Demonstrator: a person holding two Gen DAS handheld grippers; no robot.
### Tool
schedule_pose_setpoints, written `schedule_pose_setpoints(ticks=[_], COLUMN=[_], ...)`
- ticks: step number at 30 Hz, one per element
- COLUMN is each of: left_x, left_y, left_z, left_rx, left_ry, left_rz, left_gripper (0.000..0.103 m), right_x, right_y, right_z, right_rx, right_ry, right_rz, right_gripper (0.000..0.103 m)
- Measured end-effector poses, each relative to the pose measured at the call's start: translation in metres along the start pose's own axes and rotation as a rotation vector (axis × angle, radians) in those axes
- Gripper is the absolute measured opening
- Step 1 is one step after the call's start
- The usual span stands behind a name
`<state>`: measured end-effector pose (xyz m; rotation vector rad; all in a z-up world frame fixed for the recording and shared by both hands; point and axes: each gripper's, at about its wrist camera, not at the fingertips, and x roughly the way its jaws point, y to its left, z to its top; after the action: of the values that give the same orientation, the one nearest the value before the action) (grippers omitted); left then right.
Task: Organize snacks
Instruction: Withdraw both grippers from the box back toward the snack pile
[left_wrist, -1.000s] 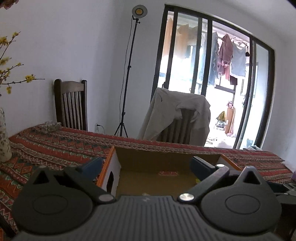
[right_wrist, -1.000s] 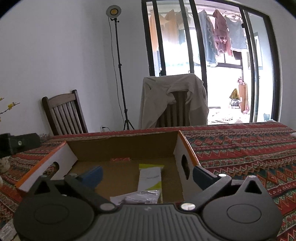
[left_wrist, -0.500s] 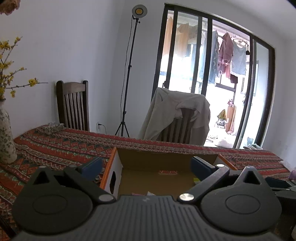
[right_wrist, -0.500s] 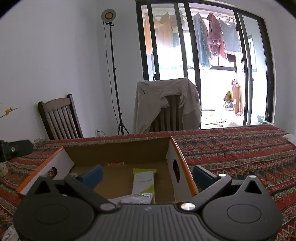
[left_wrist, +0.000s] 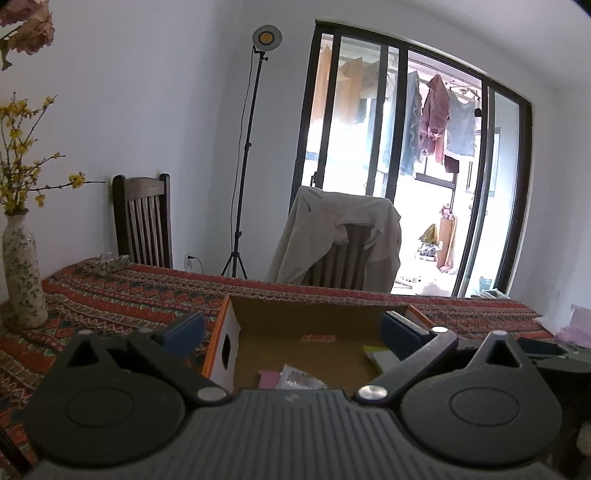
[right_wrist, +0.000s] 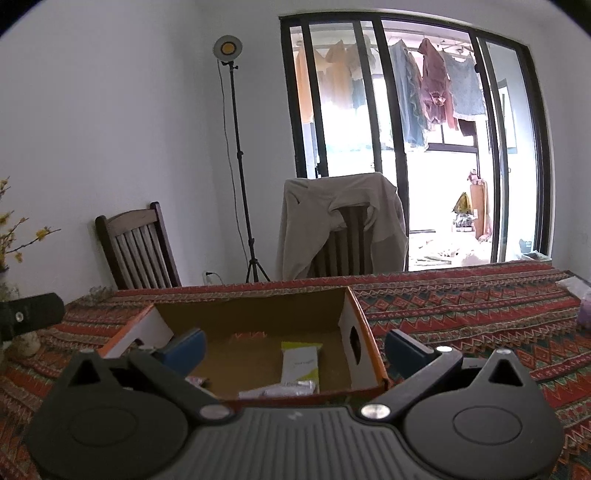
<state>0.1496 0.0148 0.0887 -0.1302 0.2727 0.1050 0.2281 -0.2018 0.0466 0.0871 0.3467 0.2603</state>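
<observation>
An open cardboard box (right_wrist: 364, 326) with orange rims and white end walls sits on the patterned tablecloth; the left wrist view shows its white end wall (left_wrist: 226, 341). Inside lie a white and yellow-green packet (right_wrist: 300, 363), a silvery wrapper (right_wrist: 280, 389) and a pink packet (left_wrist: 269, 378). My left gripper (left_wrist: 291, 332) is open near the box's near side, nothing between its blue pads. My right gripper (right_wrist: 293, 349) is also open and empty, its left pad over the box's near left part and its right pad outside the right wall.
A flowered vase (left_wrist: 24, 269) with yellow blossoms stands on the table at the left. Two wooden chairs stand behind the table, one draped with a beige jacket (right_wrist: 340, 221). A lamp on a tripod (right_wrist: 240, 166) stands by the wall. Pale purple packaging (left_wrist: 576, 325) lies at the table's right end.
Both grippers have drawn back and risen, so more of the box's inside and its snacks shows. Both stayed open and empty.
</observation>
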Motion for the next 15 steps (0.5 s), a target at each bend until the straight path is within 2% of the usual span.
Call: schedule_pose_setpoints(ticks=[7, 15], left_x=[-0.029, -0.055], left_y=[0.010, 0.027], left_z=[-0.016, -0.053], left_rx=[0.002, 0.014], left_ry=[0.013, 0.060], left_rz=[0.000, -0.009], left_gripper=[0.103, 0.103], right_x=[-0.036, -0.077], right_y=[0.001, 0.000], right_z=[-0.018, -0.050], right_rx=[-0.030, -0.088], right_ry=[0.013, 0.048], right_rz=[-0.006, -0.018], right_gripper=[0.103, 0.103])
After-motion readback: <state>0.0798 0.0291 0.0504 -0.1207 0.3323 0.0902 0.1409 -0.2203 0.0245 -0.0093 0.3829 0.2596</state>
